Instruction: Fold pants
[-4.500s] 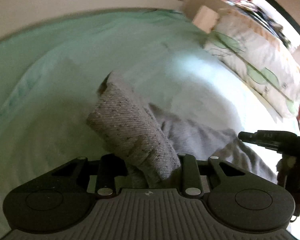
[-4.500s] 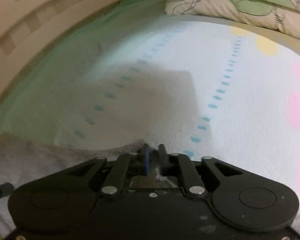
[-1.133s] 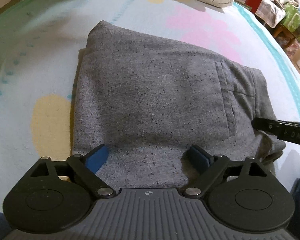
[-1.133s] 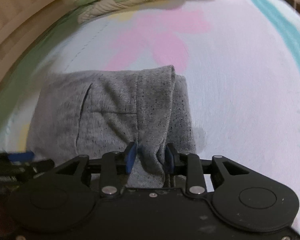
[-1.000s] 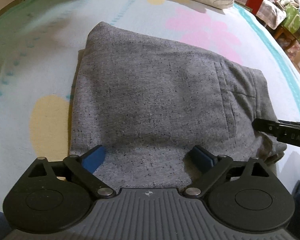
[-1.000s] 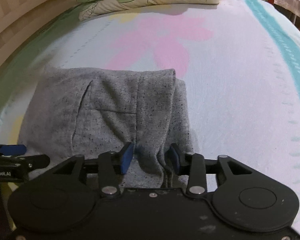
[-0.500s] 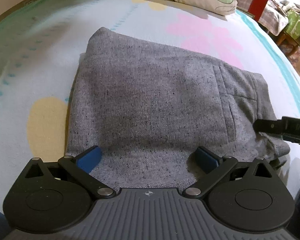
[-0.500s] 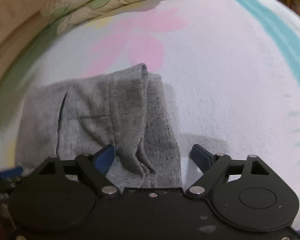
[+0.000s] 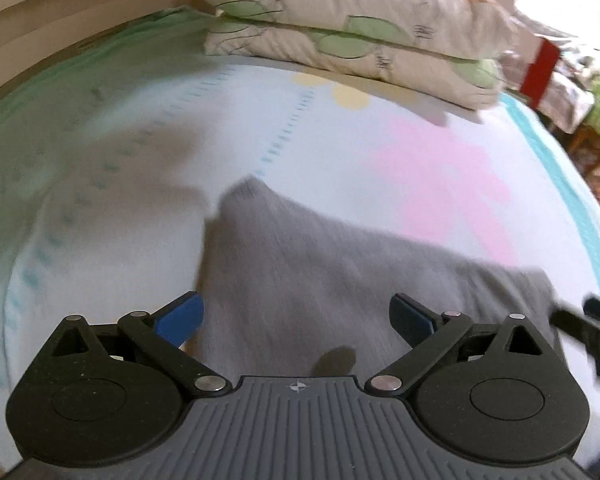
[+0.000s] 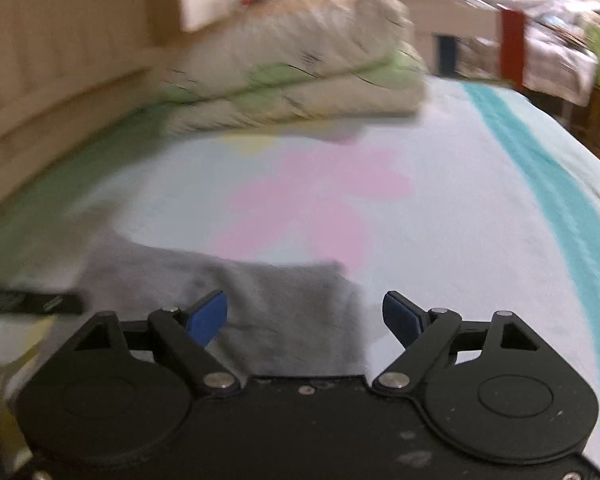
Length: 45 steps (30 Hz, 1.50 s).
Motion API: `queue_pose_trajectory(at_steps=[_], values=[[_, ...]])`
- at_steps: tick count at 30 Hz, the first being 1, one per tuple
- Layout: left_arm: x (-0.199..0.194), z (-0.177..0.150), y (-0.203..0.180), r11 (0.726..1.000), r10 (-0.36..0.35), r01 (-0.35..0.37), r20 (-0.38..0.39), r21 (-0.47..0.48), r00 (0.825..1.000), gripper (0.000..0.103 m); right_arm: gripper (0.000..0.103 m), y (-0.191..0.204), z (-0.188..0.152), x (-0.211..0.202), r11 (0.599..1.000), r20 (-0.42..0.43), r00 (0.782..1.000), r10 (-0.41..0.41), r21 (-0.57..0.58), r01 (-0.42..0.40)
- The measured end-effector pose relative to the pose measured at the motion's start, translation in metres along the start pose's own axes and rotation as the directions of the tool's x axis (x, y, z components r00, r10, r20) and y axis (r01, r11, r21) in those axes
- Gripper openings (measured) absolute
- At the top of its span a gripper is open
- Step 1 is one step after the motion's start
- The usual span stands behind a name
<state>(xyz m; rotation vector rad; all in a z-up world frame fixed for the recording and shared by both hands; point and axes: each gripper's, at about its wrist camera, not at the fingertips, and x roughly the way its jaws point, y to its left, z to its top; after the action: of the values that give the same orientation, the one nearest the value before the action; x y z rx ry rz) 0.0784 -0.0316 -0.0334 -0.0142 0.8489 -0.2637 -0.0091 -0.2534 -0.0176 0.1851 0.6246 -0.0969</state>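
Note:
The grey pants (image 9: 320,272) lie folded into a flat stack on the bed sheet (image 9: 340,140). My left gripper (image 9: 296,318) is open and empty, raised above the near edge of the stack. My right gripper (image 10: 305,316) is open and empty over the stack's right end; the pants also show in the right wrist view (image 10: 284,304). The right gripper's tip shows at the right edge of the left wrist view (image 9: 592,320), and the left gripper's tip at the left of the right wrist view (image 10: 32,302). Both views are blurred by motion.
Two stacked leaf-print pillows (image 9: 360,32) lie at the head of the bed, also in the right wrist view (image 10: 300,80). A wooden bed frame (image 9: 60,28) runs along the left. Cluttered furniture (image 10: 548,52) stands past the bed's right side.
Both grippers have lifted and tilted up away from the folded pants. The right gripper, shut on the waistband a second ago, has opened and let go. The left stayed open.

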Motion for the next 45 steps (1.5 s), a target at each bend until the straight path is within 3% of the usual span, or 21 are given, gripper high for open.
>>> queue_pose_trajectory(at_steps=[1,3,4,8,10,15,16,17,18,22,25,27,33,38,45], values=[[0.009,0.011,0.003,1.000,0.009,-0.009,-0.003,-0.005,1.000,0.100,0.078,0.005,0.002,0.004,1.000,-0.005,1.000,0.014,-0.024,-0.014],[0.027,0.028,0.006,0.999,0.033,-0.033,-0.012,-0.001,0.999,0.100,0.048,0.015,0.005,0.017,0.997,-0.036,0.998,0.043,-0.065,-0.045],[0.036,0.034,0.008,0.999,0.050,-0.050,-0.020,0.007,0.999,0.100,0.022,0.017,0.006,0.025,0.996,-0.062,0.997,0.050,-0.073,-0.054],[0.073,0.041,0.019,0.993,0.110,-0.107,-0.092,0.041,0.990,0.100,0.016,0.018,0.004,0.056,0.994,-0.122,0.992,0.009,-0.105,-0.022],[0.094,0.040,0.029,0.994,0.112,-0.108,-0.176,0.032,0.978,0.103,0.016,0.017,0.003,0.061,0.990,-0.127,0.992,-0.002,-0.139,-0.016],[0.085,0.042,0.031,0.996,0.085,-0.079,-0.150,0.046,0.985,0.101,0.018,0.027,-0.004,0.057,0.972,-0.119,0.993,-0.023,-0.236,-0.006],[0.079,0.042,0.033,0.997,0.069,-0.064,-0.141,0.039,0.988,0.101,0.028,0.029,-0.004,0.052,0.971,-0.121,0.992,-0.025,-0.240,-0.005],[0.070,0.039,0.036,0.999,0.050,-0.047,-0.130,0.029,0.990,0.101,0.046,0.028,-0.004,0.050,0.970,-0.122,0.992,-0.033,-0.241,0.002],[0.064,0.038,0.040,1.000,0.028,-0.026,-0.125,0.015,0.992,0.101,0.050,0.025,-0.004,0.045,0.971,-0.124,0.991,-0.048,-0.237,0.017],[0.040,0.022,0.050,0.998,-0.057,0.053,-0.146,-0.031,0.988,0.102,0.054,0.000,-0.006,0.032,0.993,-0.184,0.982,-0.050,-0.112,0.030],[0.033,0.004,0.051,0.995,-0.098,0.093,-0.208,-0.033,0.973,0.102,0.058,-0.024,-0.012,0.028,1.000,-0.239,0.971,-0.008,0.022,0.013],[0.030,-0.009,0.052,0.993,-0.120,0.113,-0.247,-0.040,0.962,0.102,0.060,-0.038,-0.015,0.027,0.993,-0.266,0.963,0.033,0.121,-0.001],[0.024,-0.022,0.055,0.989,-0.142,0.130,-0.236,-0.066,0.961,0.102,0.065,-0.065,-0.022,0.032,0.950,-0.301,0.945,0.126,0.312,-0.028],[0.030,-0.019,0.054,0.990,-0.142,0.133,-0.225,-0.052,0.964,0.102,0.069,-0.076,-0.026,0.040,0.925,-0.289,0.941,0.175,0.375,-0.057],[0.033,-0.019,0.049,0.984,-0.175,0.172,-0.196,-0.034,0.965,0.102,0.071,-0.069,-0.028,0.048,0.934,-0.250,0.945,0.209,0.338,-0.117]])
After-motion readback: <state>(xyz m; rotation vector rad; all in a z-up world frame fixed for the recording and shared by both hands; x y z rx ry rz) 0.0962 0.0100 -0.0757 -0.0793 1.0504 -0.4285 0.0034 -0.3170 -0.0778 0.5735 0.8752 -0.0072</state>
